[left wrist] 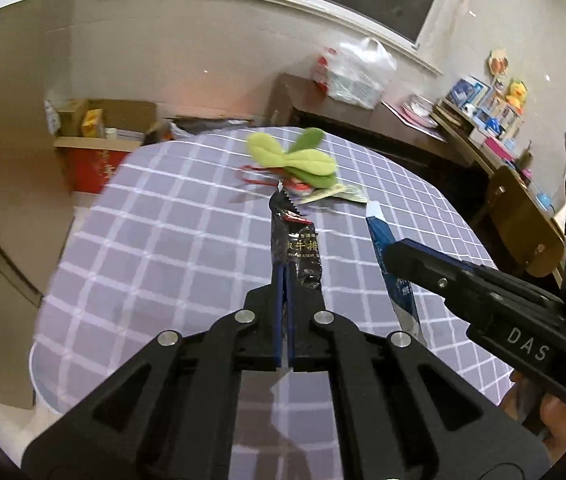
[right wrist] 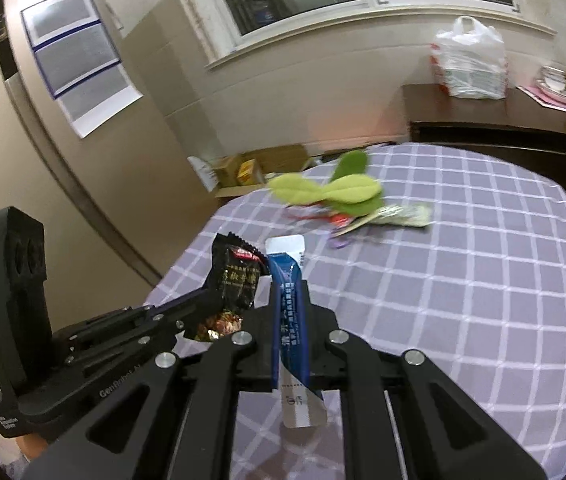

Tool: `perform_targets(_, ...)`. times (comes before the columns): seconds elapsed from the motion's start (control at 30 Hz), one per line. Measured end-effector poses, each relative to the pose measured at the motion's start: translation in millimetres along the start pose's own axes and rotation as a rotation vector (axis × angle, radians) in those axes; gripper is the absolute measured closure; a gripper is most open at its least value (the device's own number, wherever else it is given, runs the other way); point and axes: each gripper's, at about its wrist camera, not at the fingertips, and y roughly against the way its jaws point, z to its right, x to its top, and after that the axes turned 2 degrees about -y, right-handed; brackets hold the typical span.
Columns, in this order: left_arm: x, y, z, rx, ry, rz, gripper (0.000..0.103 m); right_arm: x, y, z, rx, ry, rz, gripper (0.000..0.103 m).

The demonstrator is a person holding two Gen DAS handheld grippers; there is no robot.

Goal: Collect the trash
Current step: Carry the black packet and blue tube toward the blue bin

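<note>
Both tools are full. The left tool is closed on a black wrapper, which sticks up past its fingertips toward 12 o'clock; the right tool is clamped on a blue sachet, whose long axis runs along the fingers, its white ends showing at both top and bottom. Both are held above the checked desk. More trash lies on the desk straight ahead, at 12 o'clock from the left tool and about 1 o'clock from the right, partly under a green leaf toy; its long axis runs across, from 9 to 3. The left tool looks slightly nearer to it. No bin shows in either view, so where the held pieces go cannot be told; I judge neither tool can take more until one lets go.
</note>
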Motion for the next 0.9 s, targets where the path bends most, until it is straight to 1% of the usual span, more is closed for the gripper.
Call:
perform_targets(0.13, -10, 30, -33, 0.016, 0.035, 0.022, 0.102, -8, -3, -30, 0.036, 0.011, -0.019, 0.094)
perform_targets(0.2, -16, 43, -45, 0.022, 0.047, 0.035, 0.102, -13, -5, -51, 0.055, 0.022, -0.03, 0.094)
perform_targets(0.5, -42, 108, -121, 0.07, 0.121, 0.096, 0.102, -31, -25, -149, 0.114, 0.122, -0.077, 0.094)
perform_targets(0.53, -47, 116, -133, 0.079, 0.133, 0.101, 0.102, -35, -30, -163, 0.125, 0.134, -0.087, 0.094)
perform_targets(0.6, -54, 125, -150, 0.092, 0.151, 0.104, 0.102, -40, -37, -180, 0.145, 0.145, -0.105, 0.094)
perform_targets(0.7, -67, 140, -185, 0.124, 0.193, 0.11, 0.102, -49, -53, -210, 0.167, 0.174, -0.137, 0.094)
perform_targets(0.83, -81, 153, -223, 0.151, 0.243, 0.112, 0.102, -62, -79, -253, 0.197, 0.213, -0.187, 0.094)
perform_targets(0.9, -88, 155, -238, 0.165, 0.263, 0.106, 0.102, -67, -91, -268, 0.211, 0.225, -0.21, 0.094)
